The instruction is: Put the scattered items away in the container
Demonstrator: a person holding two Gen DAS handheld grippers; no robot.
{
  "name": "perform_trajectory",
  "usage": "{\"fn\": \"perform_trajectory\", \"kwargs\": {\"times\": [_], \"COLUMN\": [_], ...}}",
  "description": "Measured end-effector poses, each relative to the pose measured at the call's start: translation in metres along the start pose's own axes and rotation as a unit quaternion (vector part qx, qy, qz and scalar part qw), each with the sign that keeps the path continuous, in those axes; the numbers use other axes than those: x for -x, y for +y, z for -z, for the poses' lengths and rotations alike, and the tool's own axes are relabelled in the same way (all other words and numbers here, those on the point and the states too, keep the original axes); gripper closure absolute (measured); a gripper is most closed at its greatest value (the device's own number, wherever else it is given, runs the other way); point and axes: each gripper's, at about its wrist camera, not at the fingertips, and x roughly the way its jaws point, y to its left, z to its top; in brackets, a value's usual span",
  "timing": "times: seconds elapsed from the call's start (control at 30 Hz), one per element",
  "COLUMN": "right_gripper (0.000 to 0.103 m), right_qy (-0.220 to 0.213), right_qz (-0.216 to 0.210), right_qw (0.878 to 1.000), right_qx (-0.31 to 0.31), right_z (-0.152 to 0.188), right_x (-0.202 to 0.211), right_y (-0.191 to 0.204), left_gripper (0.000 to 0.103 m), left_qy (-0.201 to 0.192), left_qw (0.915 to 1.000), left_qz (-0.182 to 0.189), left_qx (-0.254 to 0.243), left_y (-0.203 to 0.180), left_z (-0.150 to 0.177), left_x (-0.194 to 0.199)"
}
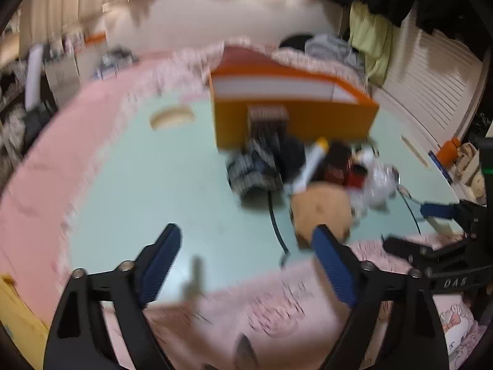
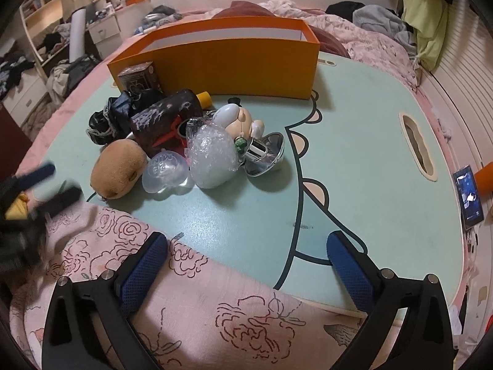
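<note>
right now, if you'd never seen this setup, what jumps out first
The big orange box stands open-topped at the far side of the pale green board. Just in front of it lies a tight heap of clutter: a brown plush toy nearest the camera, a bubble-wrap bundle and a shiny chrome piece to its right. Both the left gripper and right gripper hang open and empty over the pink floral bedding.

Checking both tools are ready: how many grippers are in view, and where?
2: the right gripper over the blanket at the board's near edge, the left gripper over the board's near-left edge, both open and empty.
</note>
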Motion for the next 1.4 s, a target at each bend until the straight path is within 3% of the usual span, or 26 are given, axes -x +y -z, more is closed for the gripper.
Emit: {"fn": "perform_trajectory", "kwargs": {"times": [0.07,0.23,0.33,0.4,0.53,0.7,0.8,0.87,0.97,1.07,1.13,1.2,1.4], "right_gripper": [0.0,0.0,0.0,0.0,0.0,0.0,0.0,0.021,0.042,0.057,0.063,0.064,0.073], "right_qy": [0.0,-0.001,-0.001,-0.001,-0.003,-0.006,-0.017,-0.044,-0.081,-0.107,-0.128,-0.135,-0.078], "right_qz": [0.0,-0.001,-0.002,-0.003,-0.007,-0.013,-0.031,-0.065,-0.094,-0.103,-0.076,-0.046,-0.059], "right_qw": [1.0,1.0,1.0,1.0,1.0,1.0,0.999,0.995,0.988,0.987,0.989,0.99,0.995], "right_qx": [-0.001,-0.002,-0.003,-0.004,-0.006,-0.012,-0.026,-0.055,-0.091,-0.057,-0.015,0.016,0.023], "right_z": [0.0,0.0,0.0,0.0,0.001,0.001,0.001,0.003,0.003,-0.006,-0.014,-0.024,-0.039], "right_x": [0.0,0.0,0.0,-0.001,0.001,0.003,0.006,0.014,0.024,0.031,0.033,0.031,-0.002], "right_y": [0.0,0.0,0.0,0.0,-0.001,-0.002,-0.008,-0.018,-0.033,-0.019,-0.001,0.014,0.023], "left_gripper": [0.034,0.036,0.039,0.052,0.055,0.071,0.071,0.071,0.071,0.071,0.071,0.071,0.071], "left_qy": [-0.011,-0.011,-0.004,0.018,0.043,0.03,-0.001,-0.031,-0.056,-0.074,-0.082,-0.082,-0.081], "left_qw": [0.9999,0.9981,0.9986,0.9985,0.9973,0.9978,0.9985,0.9977,0.994,0.9931,0.9928,0.9932,0.9935], "left_qz": [0.007,0.06,0.05,0.044,0.049,0.05,0.056,0.056,0.076,0.079,0.078,0.075,0.072], "left_qx": [-0.01,0.0,-0.015,-0.027,-0.034,-0.032,0.001,0.023,0.056,0.045,0.04,0.036,0.035], "left_y": [0.004,0.013,0.005,-0.002,-0.011,-0.016,-0.007,0.001,0.01,0.005,0.003,0.002,0.001], "left_z": [-0.011,-0.032,-0.043,-0.05,-0.05,-0.044,-0.034,-0.021,-0.003,-0.001,-0.001,-0.001,0.001], "left_x": [-0.003,-0.023,-0.038,-0.053,-0.073,-0.063,-0.044,-0.024,-0.002,0.006,0.008,0.008,0.008]}}
